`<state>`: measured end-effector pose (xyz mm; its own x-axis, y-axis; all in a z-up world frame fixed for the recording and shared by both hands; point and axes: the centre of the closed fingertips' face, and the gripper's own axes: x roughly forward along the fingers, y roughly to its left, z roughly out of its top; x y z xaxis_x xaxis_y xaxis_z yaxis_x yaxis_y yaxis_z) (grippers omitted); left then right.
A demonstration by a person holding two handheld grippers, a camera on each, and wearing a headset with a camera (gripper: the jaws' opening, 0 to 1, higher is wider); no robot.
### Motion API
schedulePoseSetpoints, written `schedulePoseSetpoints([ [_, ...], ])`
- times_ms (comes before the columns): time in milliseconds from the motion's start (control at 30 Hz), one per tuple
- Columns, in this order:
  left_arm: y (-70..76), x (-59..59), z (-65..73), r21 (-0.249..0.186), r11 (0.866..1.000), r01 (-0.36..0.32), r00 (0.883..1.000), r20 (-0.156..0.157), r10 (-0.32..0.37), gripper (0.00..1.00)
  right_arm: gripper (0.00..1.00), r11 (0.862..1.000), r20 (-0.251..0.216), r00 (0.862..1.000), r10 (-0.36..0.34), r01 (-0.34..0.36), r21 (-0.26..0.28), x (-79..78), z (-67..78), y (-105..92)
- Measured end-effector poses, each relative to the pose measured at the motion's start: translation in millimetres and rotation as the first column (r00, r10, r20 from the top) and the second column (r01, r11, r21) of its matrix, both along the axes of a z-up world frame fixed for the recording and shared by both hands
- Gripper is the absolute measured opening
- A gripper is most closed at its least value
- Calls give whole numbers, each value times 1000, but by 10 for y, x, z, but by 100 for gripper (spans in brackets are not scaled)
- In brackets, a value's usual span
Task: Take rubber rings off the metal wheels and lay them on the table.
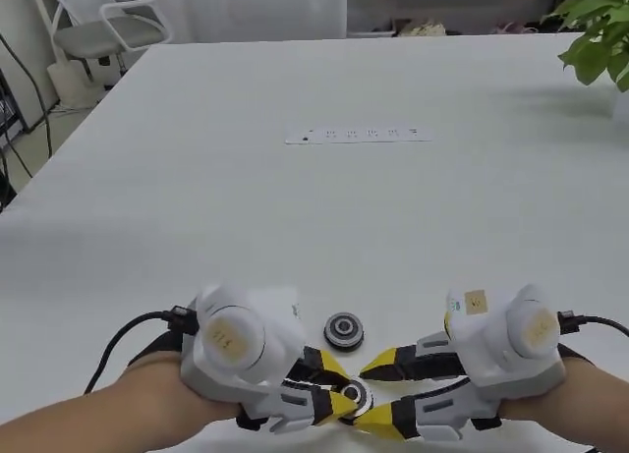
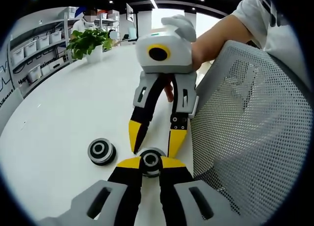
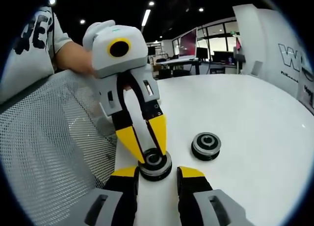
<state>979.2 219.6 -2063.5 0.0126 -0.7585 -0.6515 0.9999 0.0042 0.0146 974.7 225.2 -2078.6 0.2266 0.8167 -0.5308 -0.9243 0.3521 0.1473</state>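
Right down at the near edge of the white table [image 1: 295, 227], nose to nose with both grippers. Clamped shut with the left gripper [image 2: 150, 163] on the near wheel [image 2: 150, 160], yellow tips pressed to either side of it. Same story from the right gripper view: reaching down from the top, tips on that very wheel.

Over to the right gripper [image 3: 158, 173]: spread open, straddling the wheel from the opposite side, with a sliver of table between one tip and the rim. No grip there.

As for the wheel itself: flat on the table, just beside a mesh chair back [image 2: 245, 128], dark rubber ring [image 3: 155, 177] on around the metal hub.

Just beyond the tips, a second wheel [image 1: 344, 327]. Loose, flat on the table, ring on as well, near the first but clear of it and of both grippers.

Further out, mid-table, a white power strip [image 1: 359, 135], well apart from the action.

Now for the containers. Far corner of the table: a white pot [image 2: 96, 54] holding a leafy green plant [image 2: 88, 39]. Along the wall in the left gripper view: shelves lined with pale storage bins [image 2: 46, 39], too small and too far off to tell the contents.

Past the far left corner of the table in the head view, an office chair [image 1: 103, 26].
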Motion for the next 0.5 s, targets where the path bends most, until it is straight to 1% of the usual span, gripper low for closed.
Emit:
schedulePoseSetpoints([
  [67, 0, -1, 0, 0, 1000, 2, 1000, 2, -2, 8, 24, 1000, -1, 1000, 9, -9, -4, -19, -17, -17],
  [100, 1, -3, 1, 0, 1000, 2, 1000, 3, -2, 8, 23, 1000, 9, 1000, 5, -5, -7, -10, -17, -31],
  [167, 0, -5, 2, -1, 1000, 3, 1000, 3, -3, 8, 22, 1000, 14, 1000, 7, -7, -17, -12, -20, -60],
  [233, 1, -9, 3, -1, 1000, 4, 1000, 5, -4, 8, 21, 1000, 22, 1000, 8, -8, -30, -37, -5, -63],
  [333, 3, -11, 3, -1, 1000, 5, 1000, 6, -5, 8, 16, 999, 38, 999, 6, -4, -54, -51, -15, -109],
  [500, 3, -16, 6, -1, 1000, 3, 1000, 7, -3, 8, 11, 998, 37, 999, -4, 6, -55, -67, -9, -117],
])
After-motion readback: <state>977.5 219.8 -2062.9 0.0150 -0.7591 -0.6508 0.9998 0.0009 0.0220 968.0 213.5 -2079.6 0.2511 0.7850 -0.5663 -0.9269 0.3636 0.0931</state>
